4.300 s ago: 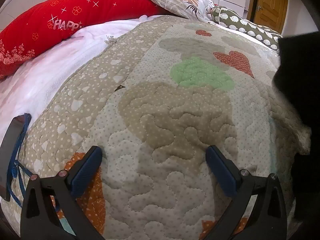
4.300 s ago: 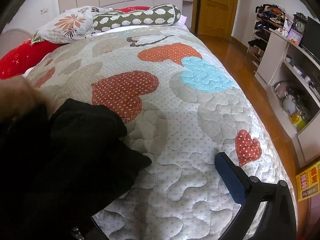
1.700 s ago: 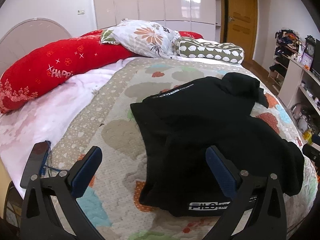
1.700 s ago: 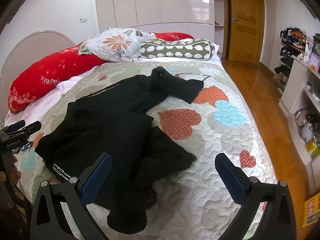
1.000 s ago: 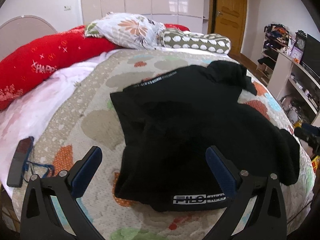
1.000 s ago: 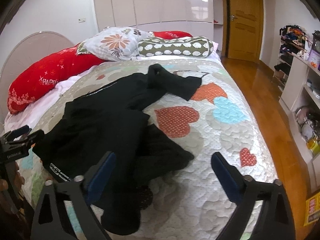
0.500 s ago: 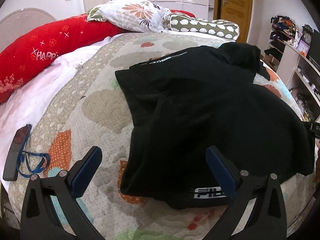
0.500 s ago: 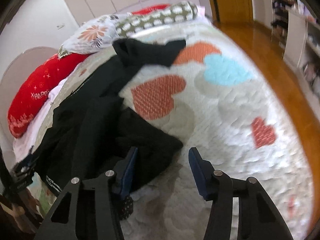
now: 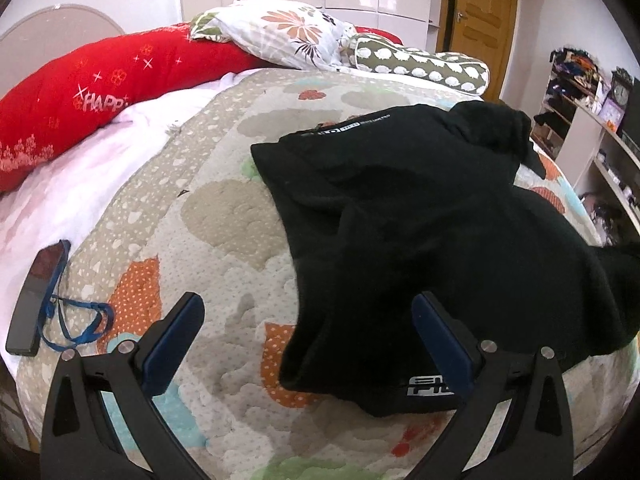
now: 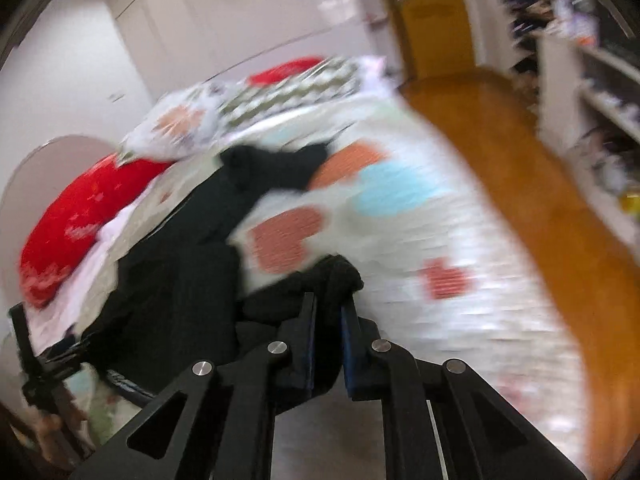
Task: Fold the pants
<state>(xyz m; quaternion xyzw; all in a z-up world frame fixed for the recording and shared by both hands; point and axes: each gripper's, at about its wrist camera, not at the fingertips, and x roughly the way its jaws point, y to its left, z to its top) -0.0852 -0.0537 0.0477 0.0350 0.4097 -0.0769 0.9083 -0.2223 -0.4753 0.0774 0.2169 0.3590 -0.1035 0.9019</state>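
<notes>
In the left wrist view, the left hand-held gripper (image 9: 308,328) is released, its blue fingers wide apart, and it hovers over the near edge of the bed (image 9: 224,264). The black pants (image 9: 420,240) lie crumpled on the quilt, right of the middle, with a white logo band near the right finger and another band on the far side. A dark phone (image 9: 34,300) with a blue strap lies at the left edge of the bed. A red pillow (image 9: 80,96) and a flowered pillow (image 9: 280,32) rest at the far end.

In the right wrist view, which is much blurred by motion, the right hand-held gripper (image 10: 328,340) is clenched on a bunch of the pants (image 10: 180,280), at a near corner of the cloth. The fingers are almost together with black fabric between them.

The step in hand seems to be spreading the pants flat. To do it well, the right side should pull its corner outward and low, while the left takes the near logo band, so the cloth opens without dragging the quilt.

Only the right view shows the grasp and the wooden floor (image 10: 520,168). Only the left view shows the phone and the sharp outline of the pants.
</notes>
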